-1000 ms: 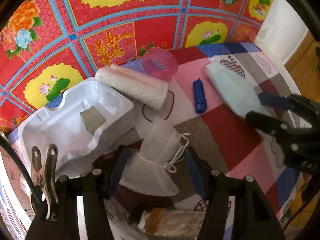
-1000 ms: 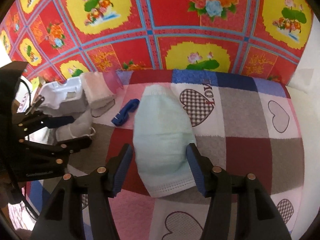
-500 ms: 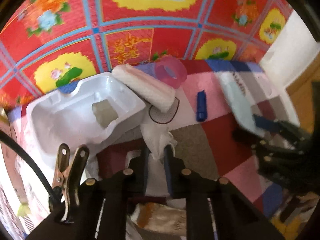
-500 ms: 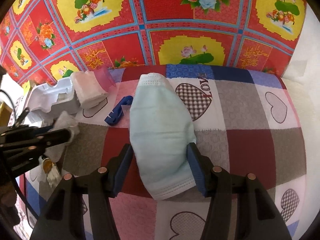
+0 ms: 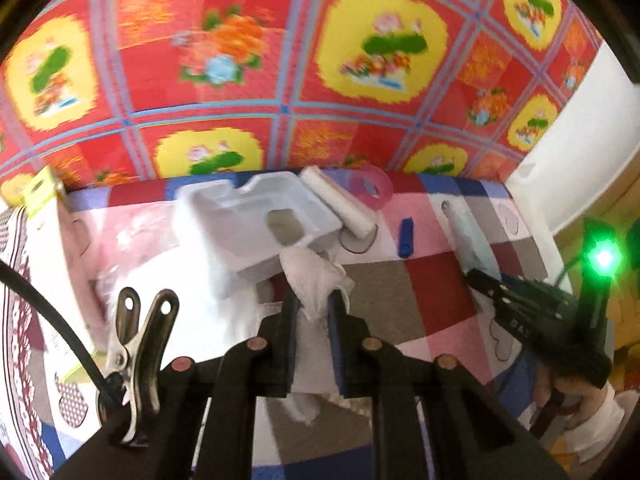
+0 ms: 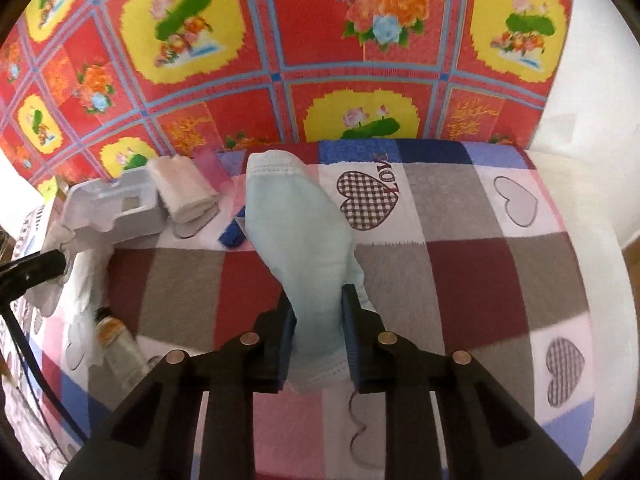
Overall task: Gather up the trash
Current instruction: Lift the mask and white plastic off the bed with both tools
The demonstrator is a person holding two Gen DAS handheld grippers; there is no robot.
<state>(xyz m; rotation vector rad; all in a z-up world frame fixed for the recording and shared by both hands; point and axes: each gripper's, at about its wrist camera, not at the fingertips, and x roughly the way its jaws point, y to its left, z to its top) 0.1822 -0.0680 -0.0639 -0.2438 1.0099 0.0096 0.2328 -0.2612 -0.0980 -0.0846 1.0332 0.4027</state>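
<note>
Both grips freshly made. Left gripper clamped on the white crumpled mask, fingers nearly together after spanning it loosely 1 second ago, and now raised clear of the checked blanket, the mask bunched and sticking up between the pads with a tail hanging below. Right gripper just closing within the last half second, fingers now pinching the near end of the pale blue mask, gathered into a fold where it lay flat between wide-open fingers before; far end reaching toward the blanket's back edge, whether lifted or resting there not clear (fisheye view makes that hard to judge). Left on the blanket, along the back-left edge: white plastic tray, rolled white cloth touching it, pink translucent ring just behind the roll, small blue clip between the roll and the blue mask. Small bottle lying near the left edge. Meaning for the job, as a judgement: 2 pieces of trash secured, 1 per hand, ready to carry off; no bin visible in either view, so drop point unknown. Several pieces not yet collected.
</note>
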